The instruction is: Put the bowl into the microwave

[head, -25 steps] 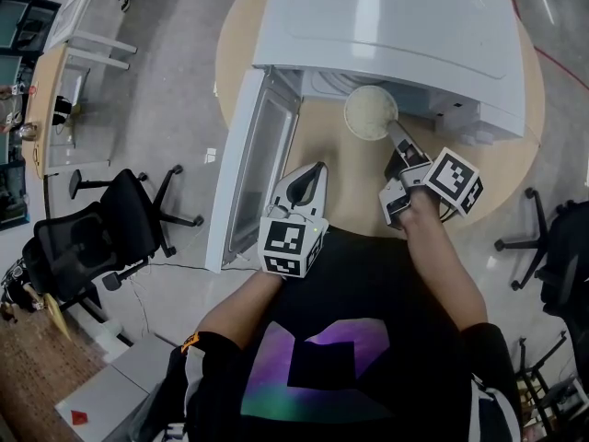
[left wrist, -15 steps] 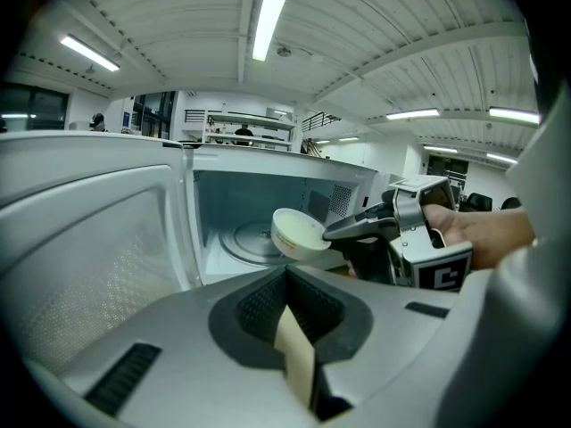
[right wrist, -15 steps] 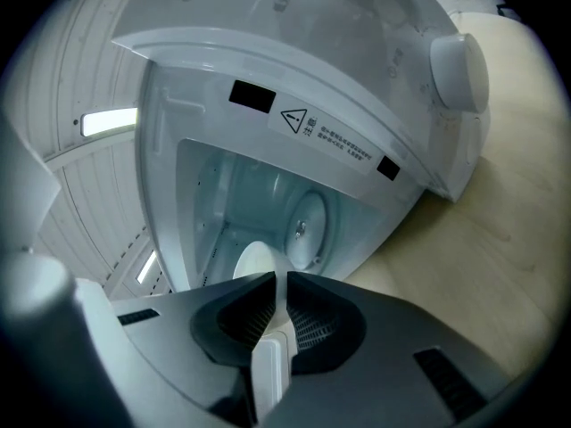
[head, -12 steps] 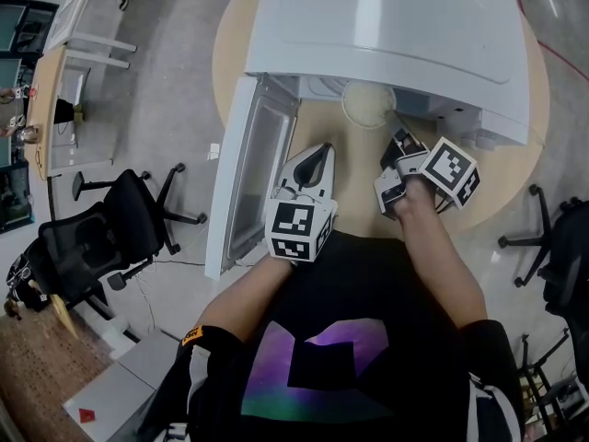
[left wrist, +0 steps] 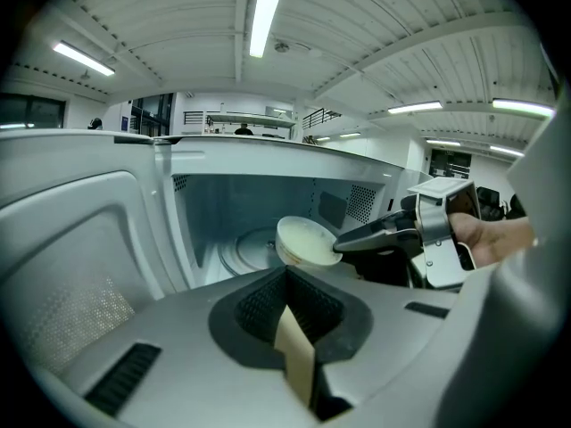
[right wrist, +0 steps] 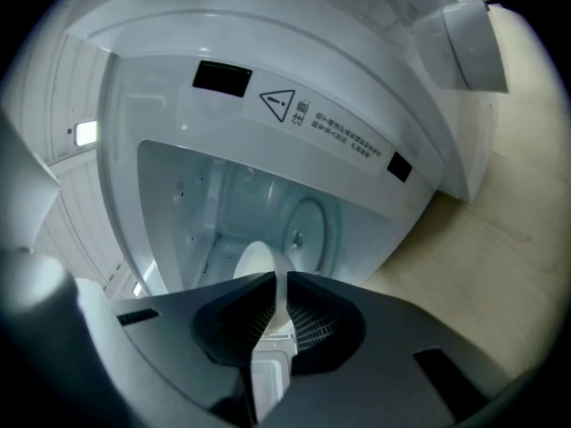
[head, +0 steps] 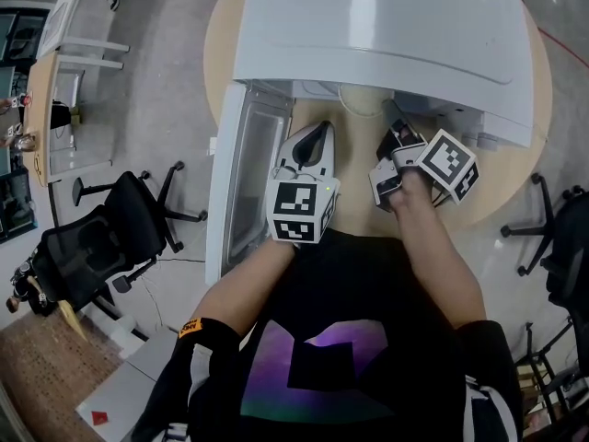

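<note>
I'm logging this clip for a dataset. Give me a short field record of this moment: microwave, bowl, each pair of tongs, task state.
microwave: on a round table, door swung open
bowl: pale, held tilted in the mouth of the cavity
right tongs: shut on the bowl's rim, reaching into the cavity
left tongs: shut, empty, in front of the opening
task state: bowl not yet set down on the turntable
</note>
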Available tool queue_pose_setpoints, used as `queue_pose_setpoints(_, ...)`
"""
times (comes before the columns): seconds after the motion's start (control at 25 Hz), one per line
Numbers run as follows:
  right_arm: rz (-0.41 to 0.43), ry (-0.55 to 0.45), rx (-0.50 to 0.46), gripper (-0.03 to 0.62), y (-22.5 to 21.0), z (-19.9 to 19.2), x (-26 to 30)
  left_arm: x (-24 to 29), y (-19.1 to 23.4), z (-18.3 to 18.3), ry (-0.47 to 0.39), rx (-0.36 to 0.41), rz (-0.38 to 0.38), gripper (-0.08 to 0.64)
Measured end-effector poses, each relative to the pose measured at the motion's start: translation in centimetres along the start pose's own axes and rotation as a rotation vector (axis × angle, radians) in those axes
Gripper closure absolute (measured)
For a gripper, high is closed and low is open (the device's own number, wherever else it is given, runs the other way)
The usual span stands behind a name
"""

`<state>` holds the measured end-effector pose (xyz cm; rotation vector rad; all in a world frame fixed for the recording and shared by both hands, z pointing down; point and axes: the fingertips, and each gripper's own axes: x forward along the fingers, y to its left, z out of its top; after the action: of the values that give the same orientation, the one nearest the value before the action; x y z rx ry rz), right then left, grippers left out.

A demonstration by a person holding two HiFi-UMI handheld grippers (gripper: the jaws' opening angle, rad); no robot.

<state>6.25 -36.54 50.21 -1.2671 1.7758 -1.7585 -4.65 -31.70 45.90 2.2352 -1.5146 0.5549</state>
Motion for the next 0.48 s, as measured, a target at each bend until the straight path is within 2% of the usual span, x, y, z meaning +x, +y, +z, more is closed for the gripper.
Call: queue_pose_setpoints(0.48, 0.002, -0.076, 0.042, 0.540, 0.4, 1.6, 1.9, 3.5, 1.2, 2.1, 0.017, 0.047, -0.008, 0.512)
